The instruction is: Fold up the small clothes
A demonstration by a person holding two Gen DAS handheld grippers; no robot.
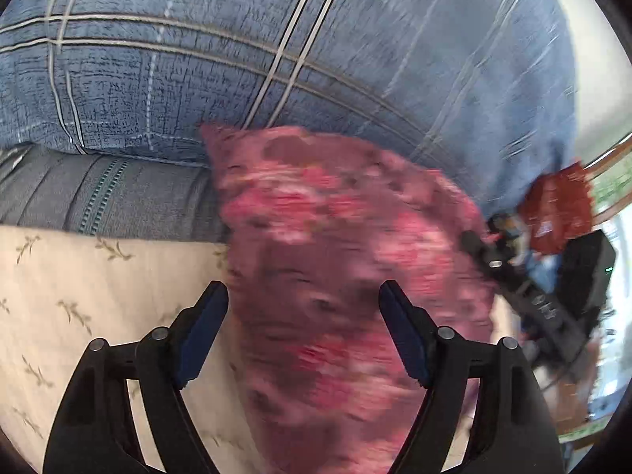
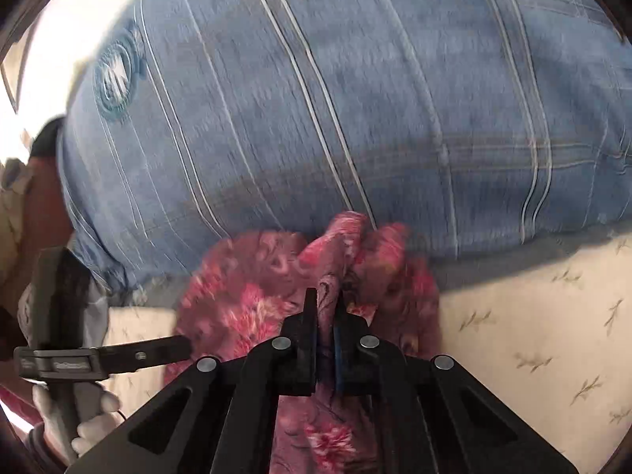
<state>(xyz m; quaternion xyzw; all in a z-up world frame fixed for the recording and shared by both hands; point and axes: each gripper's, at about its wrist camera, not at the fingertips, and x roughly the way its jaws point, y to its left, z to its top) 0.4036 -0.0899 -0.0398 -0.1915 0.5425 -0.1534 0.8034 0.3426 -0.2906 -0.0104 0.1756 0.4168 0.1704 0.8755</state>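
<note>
A pink and maroon floral cloth (image 1: 339, 260) hangs over the cream bedsheet, blurred by motion. My left gripper (image 1: 303, 296) is open, its blue-padded fingers on either side of the cloth without pinching it. In the right wrist view my right gripper (image 2: 326, 308) is shut on a bunched fold of the same floral cloth (image 2: 252, 288), which rises above the fingertips. The left gripper (image 2: 118, 355) also shows there at the lower left, touching the cloth's edge.
A large blue plaid pillow (image 1: 276, 47) fills the back of both views, also in the right wrist view (image 2: 335, 110). A cream bedsheet with leaf print (image 1: 79, 296) lies below. A red item and dark clutter (image 1: 561, 213) sit at the far right.
</note>
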